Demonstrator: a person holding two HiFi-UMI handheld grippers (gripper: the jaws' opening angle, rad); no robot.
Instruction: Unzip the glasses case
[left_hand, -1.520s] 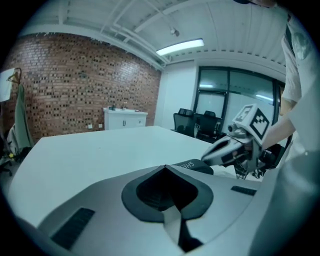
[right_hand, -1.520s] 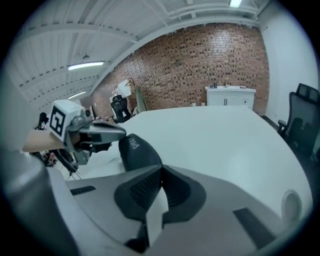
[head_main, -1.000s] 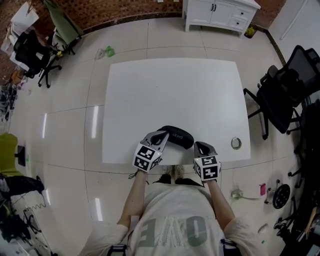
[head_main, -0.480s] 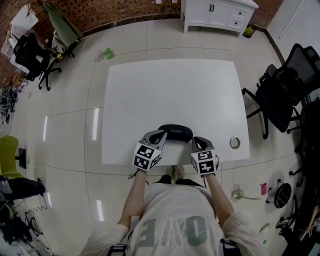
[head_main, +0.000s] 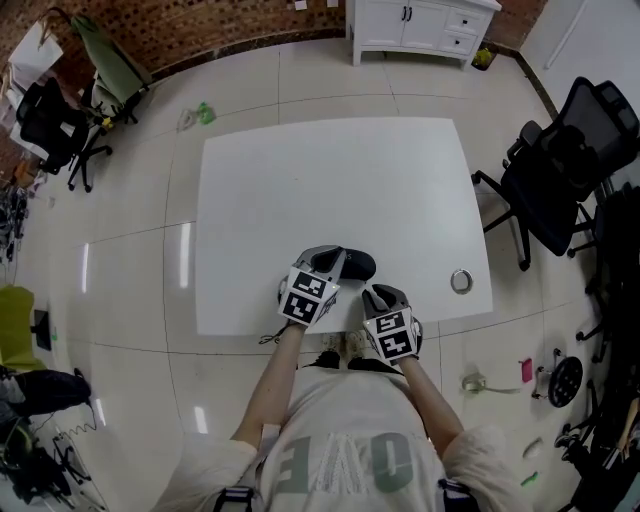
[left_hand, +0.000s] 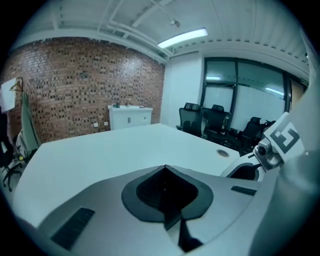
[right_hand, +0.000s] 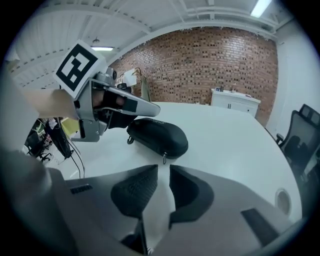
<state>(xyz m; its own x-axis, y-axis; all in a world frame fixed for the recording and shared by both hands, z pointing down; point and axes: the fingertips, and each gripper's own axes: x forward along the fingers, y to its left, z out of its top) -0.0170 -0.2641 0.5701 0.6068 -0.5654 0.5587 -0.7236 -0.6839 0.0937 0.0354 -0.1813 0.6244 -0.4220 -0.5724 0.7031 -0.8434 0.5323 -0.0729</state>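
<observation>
The left gripper (left_hand: 164, 169), jaws together, seems to steady the glasses case (right_hand: 159, 135) on the table (head_main: 330, 180) while the right gripper (right_hand: 163, 172), jaws slightly apart, lines up with the zipper pull (right_hand: 164, 158).

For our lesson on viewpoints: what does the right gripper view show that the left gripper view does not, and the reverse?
Only the right gripper view: the black case, its zip pull and the left gripper. Only the left gripper view: the right gripper and the windows. Both: the white table, brick wall, cabinet and chairs.
</observation>
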